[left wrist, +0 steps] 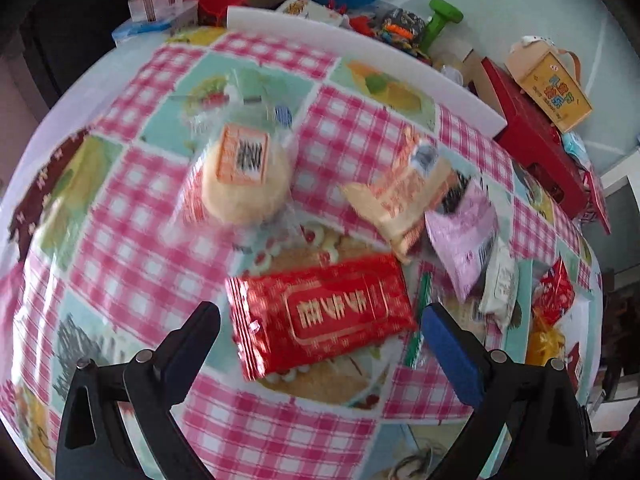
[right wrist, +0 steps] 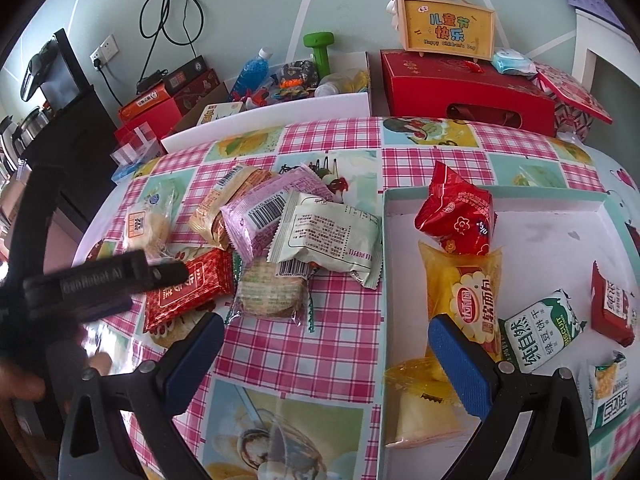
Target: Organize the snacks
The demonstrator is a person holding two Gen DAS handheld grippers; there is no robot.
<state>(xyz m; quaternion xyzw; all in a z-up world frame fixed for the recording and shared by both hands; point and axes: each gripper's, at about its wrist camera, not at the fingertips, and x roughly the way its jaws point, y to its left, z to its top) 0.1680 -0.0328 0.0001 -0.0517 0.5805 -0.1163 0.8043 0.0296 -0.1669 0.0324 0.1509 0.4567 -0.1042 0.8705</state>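
My left gripper [left wrist: 320,320] is open, its fingers on either side of a red foil snack packet [left wrist: 324,312] that lies on the checked tablecloth; it also shows in the right wrist view [right wrist: 188,292]. The left gripper's body appears in the right wrist view [right wrist: 104,280] over that packet. A round pastry in clear wrap [left wrist: 246,176], a beige packet [left wrist: 400,196] and a pink packet [left wrist: 464,232] lie beyond. My right gripper [right wrist: 326,344] is open and empty above the cloth, next to the white tray [right wrist: 500,196] holding a red bag [right wrist: 456,216], a yellow bread pack [right wrist: 464,292] and biscuit packs [right wrist: 540,332].
A pile of loose packets [right wrist: 320,236] lies left of the tray. A red gift box [right wrist: 464,84] with a yellow case [right wrist: 448,24] on top, a white bin of clutter [right wrist: 304,76] and a green dumbbell [right wrist: 320,48] stand at the back.
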